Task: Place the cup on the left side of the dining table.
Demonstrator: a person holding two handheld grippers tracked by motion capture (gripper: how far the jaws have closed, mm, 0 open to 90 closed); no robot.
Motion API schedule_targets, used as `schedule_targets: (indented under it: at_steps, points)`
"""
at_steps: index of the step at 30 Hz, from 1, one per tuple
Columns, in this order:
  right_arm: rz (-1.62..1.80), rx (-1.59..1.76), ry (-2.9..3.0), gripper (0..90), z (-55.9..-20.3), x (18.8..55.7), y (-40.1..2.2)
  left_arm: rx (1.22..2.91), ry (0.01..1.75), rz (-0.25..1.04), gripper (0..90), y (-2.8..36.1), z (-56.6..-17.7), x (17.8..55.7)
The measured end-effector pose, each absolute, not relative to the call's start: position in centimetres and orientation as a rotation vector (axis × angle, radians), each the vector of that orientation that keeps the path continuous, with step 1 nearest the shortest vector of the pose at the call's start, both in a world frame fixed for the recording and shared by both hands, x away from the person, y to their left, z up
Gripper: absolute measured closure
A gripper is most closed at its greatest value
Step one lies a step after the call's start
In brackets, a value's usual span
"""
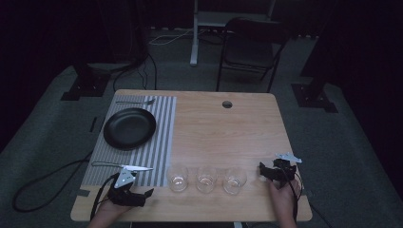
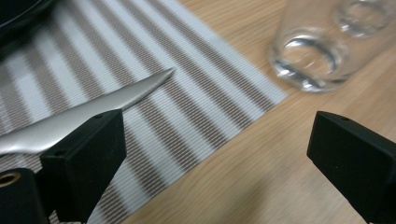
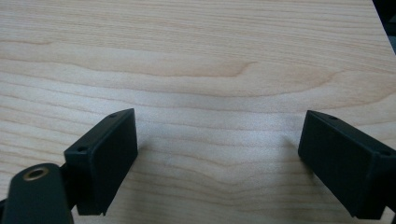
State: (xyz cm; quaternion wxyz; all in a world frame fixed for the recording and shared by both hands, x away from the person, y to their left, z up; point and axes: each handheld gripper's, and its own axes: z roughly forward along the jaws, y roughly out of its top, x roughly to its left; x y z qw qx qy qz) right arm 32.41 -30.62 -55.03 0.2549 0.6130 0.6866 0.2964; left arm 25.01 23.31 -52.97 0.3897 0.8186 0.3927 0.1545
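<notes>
- Wooden table [image 1: 228,128]: rectangular, with a round hole [image 1: 227,104] near the far edge, at about 12 o'clock from the table's middle.
- Striped placemat [image 1: 161,137]: covers the left part of the table, from the far edge toward the near edge.
- Black plate [image 1: 129,128]: lies on the placemat, at about 10 o'clock from the table's middle.
- Fork [image 1: 135,101]: lies on the placemat just beyond the plate, at the plate's 12 o'clock.
- Knife [image 1: 122,166]: lies on the placemat at the plate's 6 o'clock, blade tip pointing toward the glasses.
- Three clear glasses [image 1: 206,179]: upright in a row along the near edge, just off the placemat's right border, empty as far as can be seen.
- Left gripper [image 1: 129,192]: held at the near-left corner over the placemat's near end; jaws spread wide apart, nothing between them. In the left gripper view the knife blade [image 2: 88,114] runs behind the left jaw and the nearest glass [image 2: 310,51] stands at 1 o'clock.
- Right gripper [image 1: 273,171]: held at the near-right, at 3 o'clock from the glasses; jaws spread wide over bare wood, holding nothing.
- Folding chair [image 1: 252,42]: stands on the floor beyond the table.
</notes>
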Motion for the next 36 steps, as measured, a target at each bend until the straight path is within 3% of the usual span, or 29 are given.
schedule_targets:
  at_steps: [36]
  points:
    - [0.805, 1.665, 1.865, 11.4, -55.0, 32.4, -30.6, 2.105, 0.793, 0.268, 5.1, 16.0, -53.2, 26.6]
